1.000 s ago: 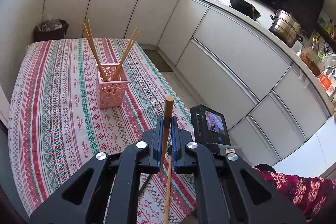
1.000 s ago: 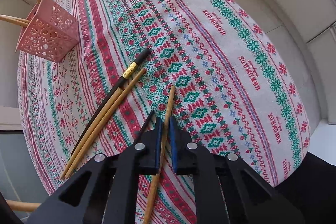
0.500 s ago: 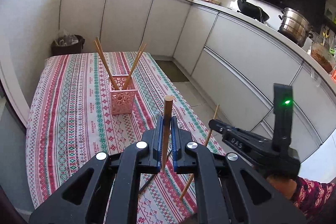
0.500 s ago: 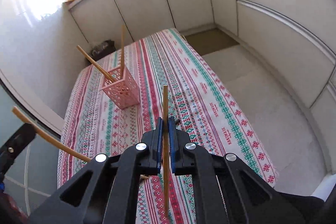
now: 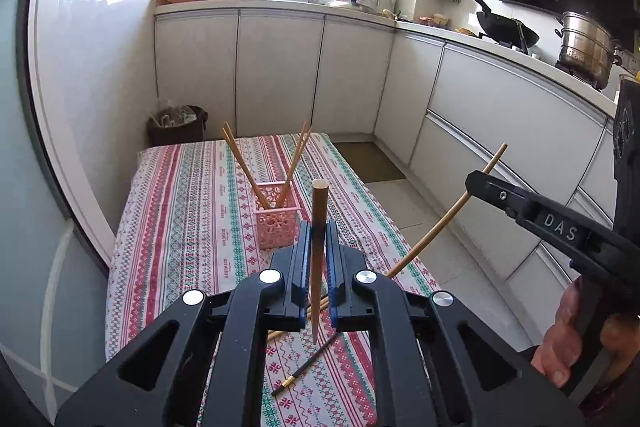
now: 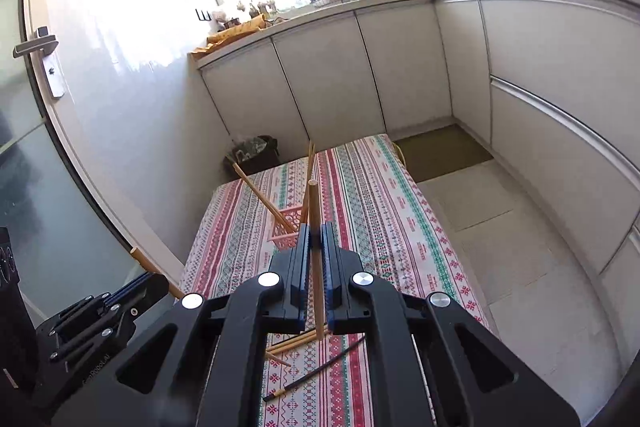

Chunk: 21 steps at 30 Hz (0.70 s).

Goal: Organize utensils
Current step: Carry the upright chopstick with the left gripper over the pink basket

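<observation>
My left gripper is shut on a thick wooden chopstick that stands upright between its jaws, above the near end of the table. My right gripper is shut on a thinner wooden chopstick, also upright. In the left wrist view the right gripper hovers at the right with its chopstick slanting down. In the right wrist view the left gripper is at the lower left. A pink perforated basket stands mid-table ahead of both, with several wooden chopsticks leaning in it.
On the striped tablecloth below the grippers lie loose wooden chopsticks and a black chopstick. White kitchen cabinets run behind and to the right of the table. A dark bin stands past the far left corner.
Both grippers have risen from the table, each with its chopstick. The right one came up steeply from close over the cloth and tipped forward; the basket now sits lower and farther in both views.
</observation>
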Available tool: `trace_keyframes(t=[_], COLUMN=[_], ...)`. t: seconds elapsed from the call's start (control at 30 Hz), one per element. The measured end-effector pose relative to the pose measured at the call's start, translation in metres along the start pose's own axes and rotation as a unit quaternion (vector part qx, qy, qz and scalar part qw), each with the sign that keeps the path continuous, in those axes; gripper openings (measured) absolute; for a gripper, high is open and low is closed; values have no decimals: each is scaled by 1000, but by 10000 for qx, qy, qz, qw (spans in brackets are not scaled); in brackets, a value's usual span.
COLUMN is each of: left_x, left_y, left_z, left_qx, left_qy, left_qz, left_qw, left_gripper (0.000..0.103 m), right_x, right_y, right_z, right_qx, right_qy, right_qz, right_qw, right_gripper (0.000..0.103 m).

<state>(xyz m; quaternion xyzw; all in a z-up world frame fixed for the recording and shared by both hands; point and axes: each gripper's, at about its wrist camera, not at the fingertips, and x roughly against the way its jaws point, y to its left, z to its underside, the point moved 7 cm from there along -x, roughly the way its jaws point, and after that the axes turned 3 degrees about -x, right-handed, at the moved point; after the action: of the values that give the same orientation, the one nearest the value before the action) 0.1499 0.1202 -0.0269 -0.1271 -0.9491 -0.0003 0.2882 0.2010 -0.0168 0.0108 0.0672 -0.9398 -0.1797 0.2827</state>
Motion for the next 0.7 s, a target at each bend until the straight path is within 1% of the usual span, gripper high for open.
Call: trace_keyframes(t=[0.17, 0.4, 0.7], left_x=[5, 6, -10], left_y=[4, 3, 12], left_z=[-16, -36, -74], left_qx=[3, -18, 33], left_qy=[-160, -309, -504], left_qz=[-92, -142, -264], left_qw=[9998, 9994, 9984], left_gripper=[6, 6, 6], right_x=[10, 11, -9], right_y=[5, 7, 9], right_z=[-16, -32, -49], right_qx=[64, 88, 88], right_qy=[-182, -287, -334], right_qz=[-82, -133, -184], right_qw=[9998, 9995, 9992], right_gripper=[6, 6, 6])
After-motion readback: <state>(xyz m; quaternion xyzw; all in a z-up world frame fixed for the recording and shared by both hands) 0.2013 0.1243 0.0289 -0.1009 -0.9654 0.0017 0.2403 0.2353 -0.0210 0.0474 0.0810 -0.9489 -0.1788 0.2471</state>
